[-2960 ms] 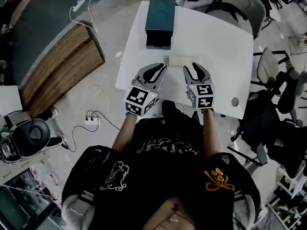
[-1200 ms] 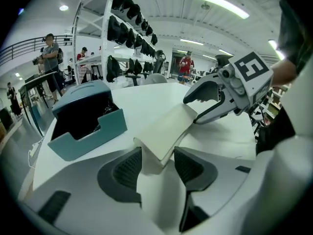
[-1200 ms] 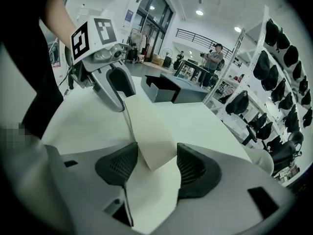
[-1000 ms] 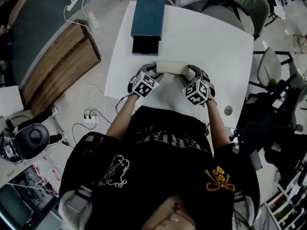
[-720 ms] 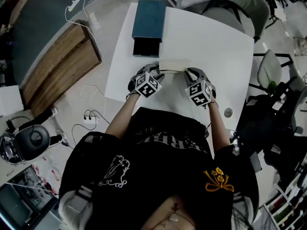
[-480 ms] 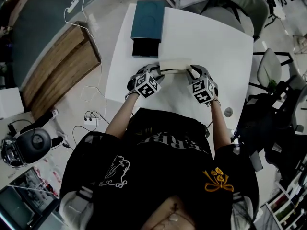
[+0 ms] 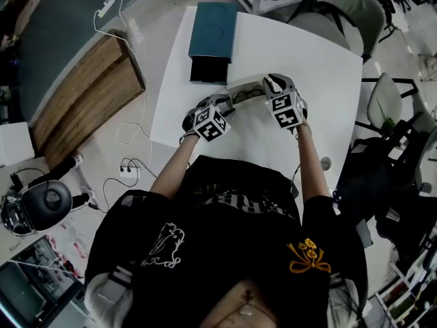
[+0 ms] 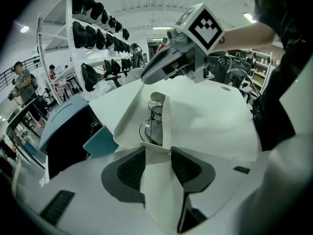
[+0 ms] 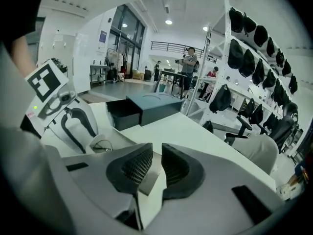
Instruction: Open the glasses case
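Jaws of the left gripper [image 8: 157,151] are closing, their ribbed dark pads [image 8: 129,168] pressing from both sides on a white end flap of the glasses case [image 8: 126,115]; the flap runs back between the pads toward the camera. Jaws of the right gripper [image 9: 156,153] are closing too, nearly together, with a thin white panel of the same case pinched between its pads [image 9: 138,165]. Each gripper carries a cube with square markers and is held in one hand of the person, whose forearms reach over the near edge of the table [image 7: 314,67].

Between the two grippers the case is spread open: in the left gripper view its walls part in a V, and a pair of thin-rimmed glasses [image 8: 152,124] lies in the trough. In the head view the case spans the gap between the grippers, its right end farther from the person than its left. It sits over the left half of the table; whether its underside touches the tabletop cannot be told.

A teal box [image 7: 214,27] lies at the far left corner, with a dark drawer [image 7: 208,69] drawn out of its near end. The drawer is just beyond the case and apart from it. Office chairs [image 7: 338,16] stand off the far and right edges, and a wooden platform [image 7: 85,80] lies on the floor off the left edge.
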Demonstrator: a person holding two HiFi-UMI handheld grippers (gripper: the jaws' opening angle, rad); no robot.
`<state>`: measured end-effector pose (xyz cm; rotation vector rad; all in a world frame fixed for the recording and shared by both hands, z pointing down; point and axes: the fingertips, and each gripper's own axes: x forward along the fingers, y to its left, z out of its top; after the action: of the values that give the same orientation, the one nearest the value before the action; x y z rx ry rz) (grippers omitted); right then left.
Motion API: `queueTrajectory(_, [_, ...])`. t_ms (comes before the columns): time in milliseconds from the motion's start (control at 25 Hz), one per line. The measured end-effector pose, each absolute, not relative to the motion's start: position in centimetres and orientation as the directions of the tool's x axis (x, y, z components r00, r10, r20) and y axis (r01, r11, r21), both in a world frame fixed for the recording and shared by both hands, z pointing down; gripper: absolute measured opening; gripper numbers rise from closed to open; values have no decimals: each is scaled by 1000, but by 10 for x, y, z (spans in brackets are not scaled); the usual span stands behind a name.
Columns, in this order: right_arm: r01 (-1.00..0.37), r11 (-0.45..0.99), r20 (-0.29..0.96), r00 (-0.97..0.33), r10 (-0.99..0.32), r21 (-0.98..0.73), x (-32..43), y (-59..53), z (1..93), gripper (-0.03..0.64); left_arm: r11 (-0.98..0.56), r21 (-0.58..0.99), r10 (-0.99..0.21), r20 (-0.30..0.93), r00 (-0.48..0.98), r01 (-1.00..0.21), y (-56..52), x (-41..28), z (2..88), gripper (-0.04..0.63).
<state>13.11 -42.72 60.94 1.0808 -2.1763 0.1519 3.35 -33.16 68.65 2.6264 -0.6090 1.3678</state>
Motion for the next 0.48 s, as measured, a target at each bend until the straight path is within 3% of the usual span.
queueTrajectory(480, [-728, 667, 673, -414, -613, 161, 117, -476, 626, 72, -895, -36, -294, 797, 527, -445, -332, 33, 687, 169])
